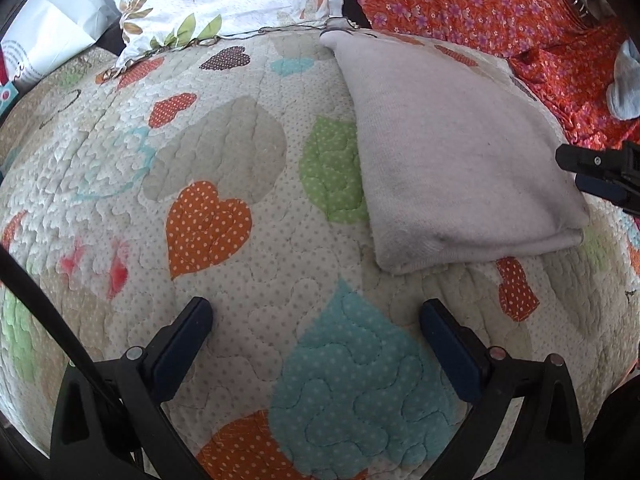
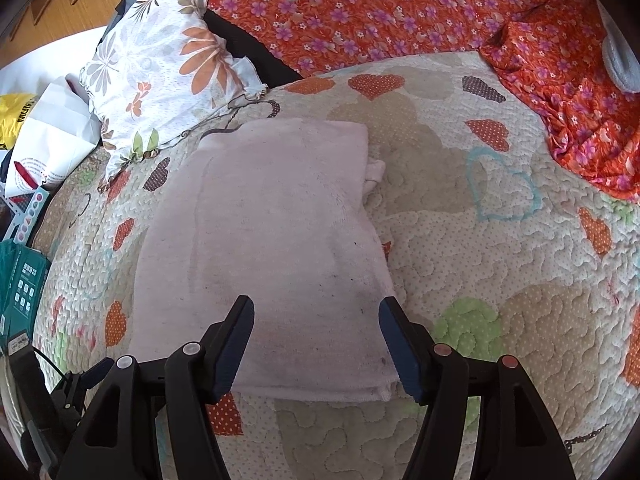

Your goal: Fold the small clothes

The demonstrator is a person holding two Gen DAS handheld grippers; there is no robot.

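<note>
A pale pink folded garment [image 1: 452,152] lies flat on the heart-patterned quilt [image 1: 224,216]. In the right wrist view the garment [image 2: 272,240] fills the middle, with a small flap sticking out at its right edge. My left gripper [image 1: 316,312] is open and empty, above bare quilt to the left of and in front of the garment. My right gripper [image 2: 316,316] is open and empty, its jaws spread over the garment's near edge. The right gripper's fingers [image 1: 600,172] also show at the right edge of the left wrist view, beside the garment.
A floral white pillow [image 2: 160,64] lies at the back left. An orange flowered cloth [image 2: 400,12] covers the back and right. A grey sock-like item [image 1: 626,84] lies on it. White bags [image 2: 52,136] and boxes [image 2: 20,280] sit off the left edge.
</note>
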